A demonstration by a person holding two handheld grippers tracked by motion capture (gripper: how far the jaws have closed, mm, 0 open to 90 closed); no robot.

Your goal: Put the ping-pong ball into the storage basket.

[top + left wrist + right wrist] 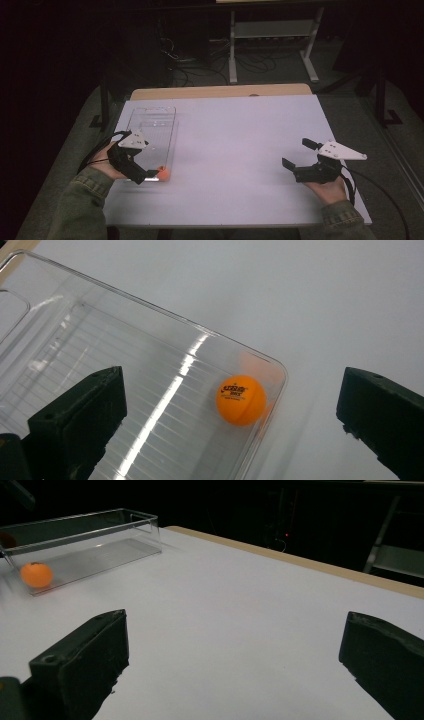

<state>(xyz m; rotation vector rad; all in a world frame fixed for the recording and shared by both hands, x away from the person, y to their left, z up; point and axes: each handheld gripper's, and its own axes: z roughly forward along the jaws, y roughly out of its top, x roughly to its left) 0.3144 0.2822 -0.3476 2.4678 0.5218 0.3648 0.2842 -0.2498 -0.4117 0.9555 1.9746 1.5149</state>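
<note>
Hovering wide apart, the left tongs frame the small orange ping-pong ball, apparently inside the clear plastic tray's near corner; next, lower and close. Right tongs idle, spread.

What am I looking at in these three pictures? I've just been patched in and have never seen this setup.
There is no robot arm: a person at a white table holds a two-jaw tool in each hand. The high view looks down from above the person's side. The left gripper is at that picture's left, the right gripper at its right. The other two pictures come from cameras riding on the grippers, looking out between their own black jaws.

On the table lies a clear plastic tray. An orange ping-pong ball sits inside it, in the corner nearest the person; the right gripper view shows it from the side.

Both grippers are open and hold nothing. The left hovers at the ball's corner of the tray; the right is over bare table.
</note>
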